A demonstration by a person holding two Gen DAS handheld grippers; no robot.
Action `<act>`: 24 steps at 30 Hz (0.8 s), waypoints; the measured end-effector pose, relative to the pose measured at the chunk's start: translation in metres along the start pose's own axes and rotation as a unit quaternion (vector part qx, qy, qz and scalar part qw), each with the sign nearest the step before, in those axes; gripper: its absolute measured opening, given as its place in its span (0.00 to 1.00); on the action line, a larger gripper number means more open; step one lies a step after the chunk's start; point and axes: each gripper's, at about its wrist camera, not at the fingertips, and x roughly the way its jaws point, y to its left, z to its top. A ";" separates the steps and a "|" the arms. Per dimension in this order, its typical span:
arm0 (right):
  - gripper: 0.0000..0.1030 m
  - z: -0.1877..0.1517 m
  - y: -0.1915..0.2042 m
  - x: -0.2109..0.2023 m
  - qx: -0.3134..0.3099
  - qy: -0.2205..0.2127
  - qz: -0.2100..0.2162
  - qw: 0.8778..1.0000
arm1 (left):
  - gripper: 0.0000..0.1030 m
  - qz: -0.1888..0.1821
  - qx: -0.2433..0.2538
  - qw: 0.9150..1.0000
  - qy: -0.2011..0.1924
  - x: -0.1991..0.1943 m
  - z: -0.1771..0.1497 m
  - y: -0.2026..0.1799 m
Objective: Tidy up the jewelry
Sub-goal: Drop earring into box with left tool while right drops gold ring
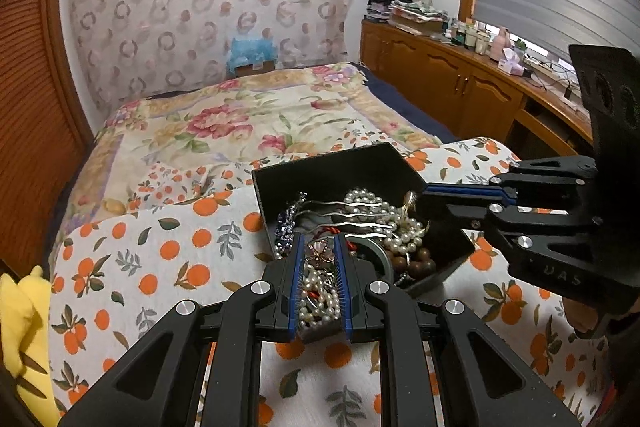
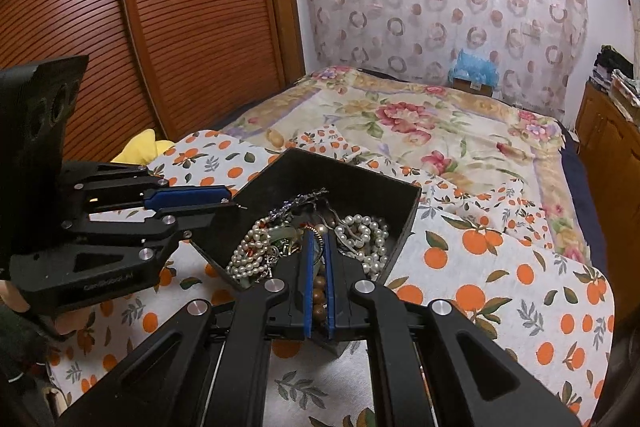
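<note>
A black box [image 1: 360,163] sits on a blanket with oranges [image 1: 168,259] on the bed. The box is full of jewelry: white pearl strings [image 1: 384,211], brown beads [image 1: 416,261], wavy silver pins [image 1: 352,215] and a purple sparkly piece [image 1: 286,227].

The left gripper [image 1: 318,247] reaches over the near edge of the box. Its blue fingers [image 1: 298,267] are close together and a small pink flower piece [image 1: 317,250] sits between the tips. I cannot tell if they squeeze it.

The right gripper [image 2: 319,247] points into the box too. Its fingers are almost together, with nothing pinched that I can see. Its tips are over the jewelry pile.

A yellow cloth [image 1: 20,327] lies at the bed's edge.
</note>
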 end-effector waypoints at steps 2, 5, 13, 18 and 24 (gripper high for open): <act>0.13 0.001 0.001 0.000 -0.002 -0.002 -0.001 1.000 | 0.13 0.002 0.000 1.000 -0.001 0.001 0.002 0.001; 0.23 0.001 0.000 -0.004 -0.001 -0.004 -0.003 1.000 | 0.13 0.003 -0.001 1.000 -0.001 0.004 0.008 0.003; 0.23 -0.005 -0.006 -0.012 0.014 -0.012 -0.013 1.000 | 0.13 0.011 -0.010 1.000 -0.006 0.015 0.026 0.007; 0.23 -0.012 -0.011 -0.019 0.021 -0.014 -0.022 0.999 | 0.14 0.018 -0.020 1.000 -0.004 0.023 0.030 0.011; 0.23 -0.022 -0.011 -0.029 0.032 -0.020 -0.038 0.999 | 0.29 0.022 -0.026 0.999 -0.002 0.016 0.017 0.009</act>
